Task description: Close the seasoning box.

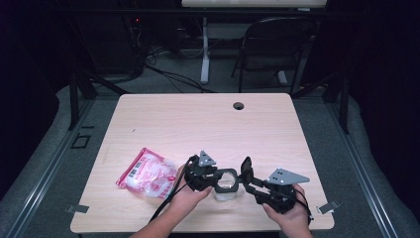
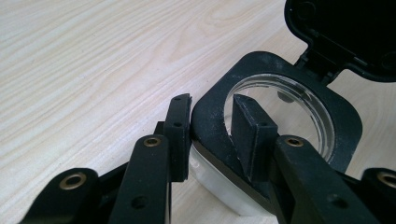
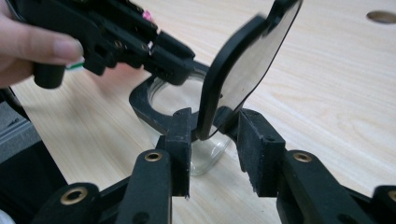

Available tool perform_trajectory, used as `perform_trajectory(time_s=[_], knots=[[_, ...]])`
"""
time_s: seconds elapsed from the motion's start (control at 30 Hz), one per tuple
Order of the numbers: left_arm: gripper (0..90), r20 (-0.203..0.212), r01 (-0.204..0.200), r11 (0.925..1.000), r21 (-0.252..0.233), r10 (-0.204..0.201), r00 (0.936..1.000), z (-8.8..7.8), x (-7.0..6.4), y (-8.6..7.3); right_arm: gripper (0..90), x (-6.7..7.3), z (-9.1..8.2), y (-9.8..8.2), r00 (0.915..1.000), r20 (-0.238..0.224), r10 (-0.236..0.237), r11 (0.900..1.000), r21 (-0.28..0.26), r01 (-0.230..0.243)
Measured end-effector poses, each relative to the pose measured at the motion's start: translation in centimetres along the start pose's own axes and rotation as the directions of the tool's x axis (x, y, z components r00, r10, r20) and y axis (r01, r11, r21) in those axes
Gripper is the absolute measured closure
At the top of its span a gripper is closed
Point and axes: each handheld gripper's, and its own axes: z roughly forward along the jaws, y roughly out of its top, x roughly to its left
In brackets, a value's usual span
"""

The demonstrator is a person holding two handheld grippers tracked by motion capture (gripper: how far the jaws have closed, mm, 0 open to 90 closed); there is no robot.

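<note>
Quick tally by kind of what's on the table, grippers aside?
Clear jar with black collar and open flip lid: 1
Pink and white packet: 1
Total: 2

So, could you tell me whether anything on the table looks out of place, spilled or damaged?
Nothing looks spilled or damaged. The clear jar stands upright with its black hinged lid flipped up. The left claw grips the jar's black rim, one jaw inside the mouth. The pink packet lies flat beside it.
</note>
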Motion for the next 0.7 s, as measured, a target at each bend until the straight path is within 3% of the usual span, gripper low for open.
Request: perform_trajectory(time_s=[0.1, 0.2, 0.27, 0.33, 0.5, 0.53, 0.67, 0.7], knots=[[68.0, -0.009, 0.002, 1.0000, -0.006, -0.002, 1.0000, 0.0, 0.0, 0.0, 64.4, -0.2, 0.9, -0.4, 0.9999, -0.012, 0.004, 0.999, 0.038, -0.003], [67.8, -0.009, 0.000, 1.0000, -0.005, 0.000, 1.0000, 0.1, 0.0, 0.0, 63.8, -0.9, 1.6, -0.9, 0.9979, -0.049, 0.043, 0.998, 0.053, -0.040], [67.8, -0.011, -0.002, 1.0000, -0.006, 0.002, 0.9999, 0.1, -0.1, 0.0, 65.9, -1.4, 2.2, -1.3, 0.9993, -0.004, 0.037, 0.996, 0.085, -0.037], [68.0, -0.014, -0.007, 1.0000, -0.006, 0.007, 0.9999, 0.2, -0.1, 0.0, 65.7, -1.7, 2.3, -1.5, 0.9995, 0.004, 0.032, 0.994, 0.107, -0.032], [68.9, -0.016, -0.011, 0.9999, -0.002, 0.011, 0.9998, 0.2, 0.0, 0.0, 66.6, -2.7, 3.3, -2.0, 0.9954, 0.006, 0.095, 0.989, 0.113, -0.095], [69.2, -0.016, -0.011, 0.9999, -0.001, 0.011, 0.9998, 0.2, 0.0, 0.0, 68.7, -2.8, 3.9, -2.1, 0.9968, 0.006, 0.080, 0.986, 0.146, -0.080], [69.3, -0.007, -0.007, 1.0000, -0.004, 0.007, 0.9999, 0.2, 0.1, 0.0, 73.2, -2.7, 4.5, -2.1, 0.9976, 0.002, 0.070, 0.981, 0.179, -0.069], [69.2, -0.013, -0.009, 1.0000, -0.004, 0.009, 0.9999, 0.2, 0.1, 0.0, 74.9, -2.7, 4.7, -2.2, 0.9966, -0.006, 0.083, 0.983, 0.165, -0.081]])
